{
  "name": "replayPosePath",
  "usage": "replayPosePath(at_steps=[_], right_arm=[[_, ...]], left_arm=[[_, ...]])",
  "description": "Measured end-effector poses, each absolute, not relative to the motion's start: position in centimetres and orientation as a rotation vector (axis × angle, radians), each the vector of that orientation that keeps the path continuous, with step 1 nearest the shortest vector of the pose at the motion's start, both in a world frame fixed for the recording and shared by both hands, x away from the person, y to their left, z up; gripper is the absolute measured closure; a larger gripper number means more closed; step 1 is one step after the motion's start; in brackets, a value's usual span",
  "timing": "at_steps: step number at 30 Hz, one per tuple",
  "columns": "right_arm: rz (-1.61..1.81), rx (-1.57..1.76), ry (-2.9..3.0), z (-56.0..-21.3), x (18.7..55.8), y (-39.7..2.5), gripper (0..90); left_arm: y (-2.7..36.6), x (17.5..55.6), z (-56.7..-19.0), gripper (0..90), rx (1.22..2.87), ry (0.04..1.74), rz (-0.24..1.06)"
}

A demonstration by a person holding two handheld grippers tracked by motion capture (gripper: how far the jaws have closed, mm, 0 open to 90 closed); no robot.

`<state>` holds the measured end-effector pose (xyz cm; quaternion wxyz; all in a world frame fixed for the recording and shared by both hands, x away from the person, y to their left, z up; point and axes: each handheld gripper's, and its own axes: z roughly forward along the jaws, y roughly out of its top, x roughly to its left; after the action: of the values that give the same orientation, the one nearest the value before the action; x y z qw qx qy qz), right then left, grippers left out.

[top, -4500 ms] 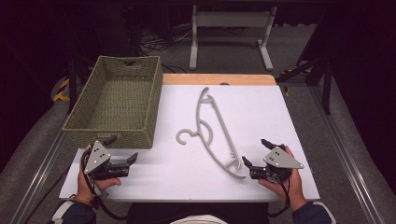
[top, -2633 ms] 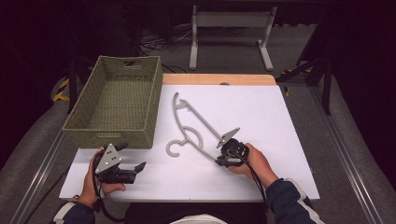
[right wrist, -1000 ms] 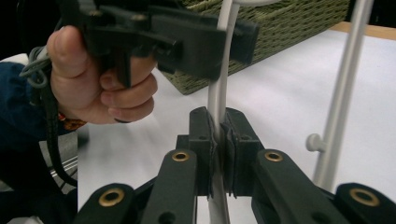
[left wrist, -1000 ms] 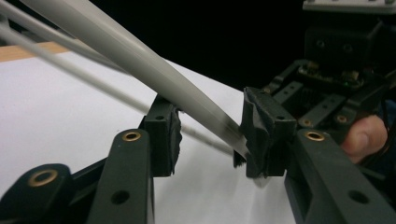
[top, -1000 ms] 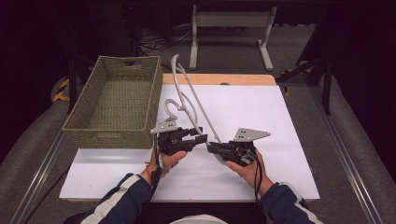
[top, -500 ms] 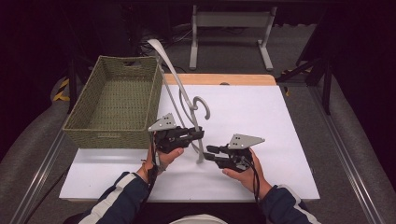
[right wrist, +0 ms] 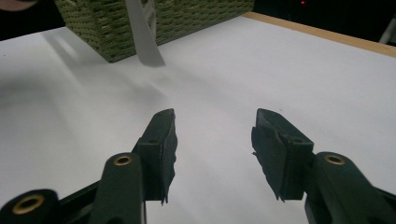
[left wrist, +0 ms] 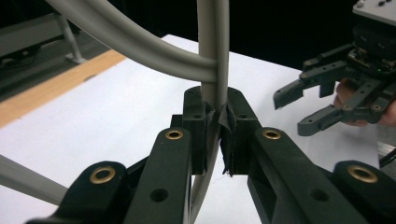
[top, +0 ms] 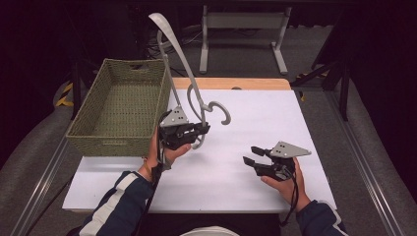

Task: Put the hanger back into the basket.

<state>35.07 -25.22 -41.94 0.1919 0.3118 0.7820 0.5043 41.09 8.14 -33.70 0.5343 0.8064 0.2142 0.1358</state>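
No readable writing or brand marks are showing on anything. The left hand-held gripper (top: pixel 199 130) is clamping its jaws together on a grey plastic hanger (top: pixel 184 66) and is holding it up off the white worktop (top: pixel 255 123); in the left gripper view the hanger (left wrist: pixel 212 56) is sitting pinched between the black pads, where a curved bar is joining a straight upright one. The hanger is looking smooth, pale grey, thin-armed, with a flat broad shoulder end at the top and an open hook (top: pixel 220 109) curling out toward the person's right, just above the grip. Its long axis is standing steeply, leaning up and away from the person toward the far left, with the top end sitting above the far right corner of the green woven basket (top: pixel 118 110). The lower end is hanging just below the jaws, clear of the worktop. The basket is sitting at the worktop's left edge, just beside the left hand. The right hand-held gripper (top: pixel 252 162) is resting low near the front right of the worktop, well apart from the hanger, jaws spread apart and gripping nothing; in the right gripper view its pads (right wrist: pixel 163 140) are showing wide apart over bare white surface.
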Motion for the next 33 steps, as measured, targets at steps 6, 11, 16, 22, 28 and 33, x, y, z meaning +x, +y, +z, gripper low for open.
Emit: replayPosePath(at_steps=[6,11,16,22,28,33], right_arm=[[1.407,0.891,2.16,-41.7,35.0,-25.9,46.1],[1.392,0.874,2.176,-41.8,35.0,-25.6,43.6],[1.391,0.886,2.167,-41.8,35.1,-25.7,41.2],[1.387,0.9,2.168,-41.8,35.1,-25.7,36.8],[1.369,0.886,2.187,-42.0,35.2,-25.3,32.3],[1.365,0.894,2.185,-42.1,35.2,-25.2,30.8]], left_arm=[[8.1,41.8,-30.4,82.1,1.931,0.521,0.36],[8.9,42.4,-26.8,82.1,1.966,0.52,0.42],[10.7,42.6,-25.0,82.1,1.976,0.55,0.474],[12.8,43.0,-24.9,82.1,1.97,0.599,0.54],[15.4,43.7,-25.1,82.1,1.967,0.672,0.574],[17.9,43.9,-25.1,82.1,1.969,0.739,0.633]])
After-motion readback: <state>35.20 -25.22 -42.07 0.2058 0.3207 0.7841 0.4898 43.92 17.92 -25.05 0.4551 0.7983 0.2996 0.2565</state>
